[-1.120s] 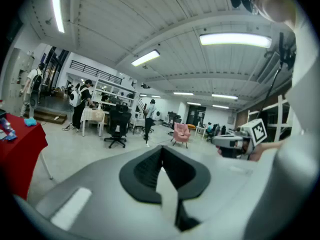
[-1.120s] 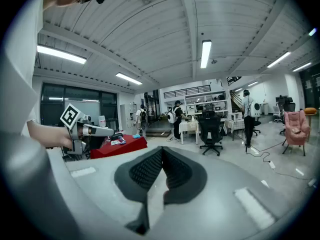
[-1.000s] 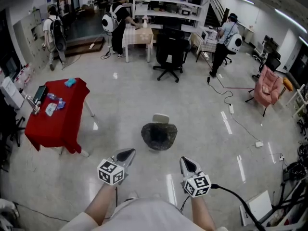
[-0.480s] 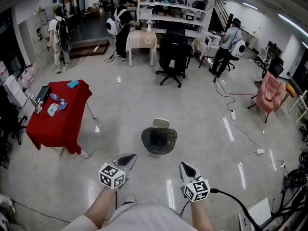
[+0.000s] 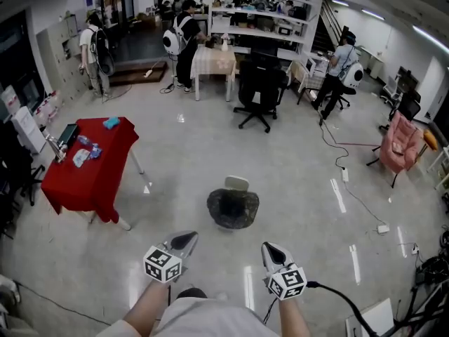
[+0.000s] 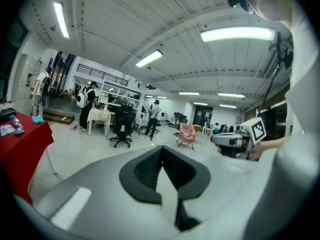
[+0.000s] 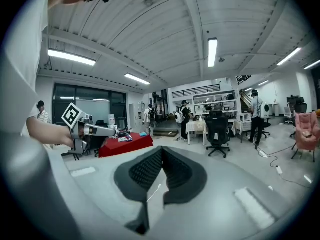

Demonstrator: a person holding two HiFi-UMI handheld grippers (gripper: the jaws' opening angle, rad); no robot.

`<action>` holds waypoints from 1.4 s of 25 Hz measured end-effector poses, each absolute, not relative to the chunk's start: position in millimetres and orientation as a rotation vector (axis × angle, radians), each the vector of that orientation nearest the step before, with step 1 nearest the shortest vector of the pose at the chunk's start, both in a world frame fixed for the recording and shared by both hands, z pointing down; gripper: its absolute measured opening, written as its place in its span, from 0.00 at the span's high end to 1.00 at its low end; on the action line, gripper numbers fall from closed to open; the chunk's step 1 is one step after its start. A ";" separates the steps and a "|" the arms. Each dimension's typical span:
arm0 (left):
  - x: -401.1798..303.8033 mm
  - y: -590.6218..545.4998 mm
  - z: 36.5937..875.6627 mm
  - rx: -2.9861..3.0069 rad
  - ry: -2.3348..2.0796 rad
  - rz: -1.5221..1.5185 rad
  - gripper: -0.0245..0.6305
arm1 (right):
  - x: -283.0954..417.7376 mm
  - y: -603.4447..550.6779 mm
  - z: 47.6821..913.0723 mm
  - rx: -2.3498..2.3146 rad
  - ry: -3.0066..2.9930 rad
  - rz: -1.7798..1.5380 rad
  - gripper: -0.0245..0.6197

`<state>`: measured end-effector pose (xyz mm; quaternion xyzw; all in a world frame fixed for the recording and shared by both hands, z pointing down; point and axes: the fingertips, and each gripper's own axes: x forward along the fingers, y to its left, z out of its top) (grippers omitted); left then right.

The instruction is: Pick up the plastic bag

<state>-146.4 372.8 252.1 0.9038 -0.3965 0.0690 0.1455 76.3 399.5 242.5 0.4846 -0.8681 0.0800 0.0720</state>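
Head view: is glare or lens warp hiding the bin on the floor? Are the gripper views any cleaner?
Head view: fisheye bends the room's edges and ceiling lights streak the glossy floor, yet the bin is sharp and glare-free. Left gripper view: heavy barrel warp, black corners. Right gripper view: the same.

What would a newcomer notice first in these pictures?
The red table at the left stands out most against the pale floor. A black bag sits alone mid-floor, just ahead of the left gripper and the right gripper, both shut and empty, at the bottom edge.
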 end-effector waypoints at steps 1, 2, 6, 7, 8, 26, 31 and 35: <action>-146.7 371.7 252.0 2.598 -1.154 0.192 0.96 | 78.1 398.7 242.7 1.455 -2.615 0.242 0.96; -146.9 370.4 252.1 2.592 -1.161 0.190 0.96 | 79.2 397.6 243.0 1.454 -2.618 0.244 0.96; -145.0 364.4 254.4 2.585 -1.153 0.208 0.96 | 81.4 392.0 247.6 1.455 -2.608 0.253 0.96; -143.8 361.4 254.2 2.588 -1.149 0.211 0.96 | 81.9 389.1 248.2 1.458 -2.605 0.255 0.96; -142.8 357.5 254.1 2.590 -1.144 0.214 0.96 | 82.3 385.3 248.6 1.462 -2.601 0.257 0.96; -153.1 189.0 270.2 2.676 -0.995 0.325 0.96 | 52.9 230.3 254.3 1.545 -2.542 0.293 0.96; -160.0 134.5 271.4 2.720 -0.938 0.347 0.96 | 39.1 180.0 249.7 1.576 -2.552 0.302 0.96; -168.8 98.4 270.1 2.760 -0.900 0.369 0.96 | 31.0 150.2 248.9 1.618 -2.534 0.293 0.96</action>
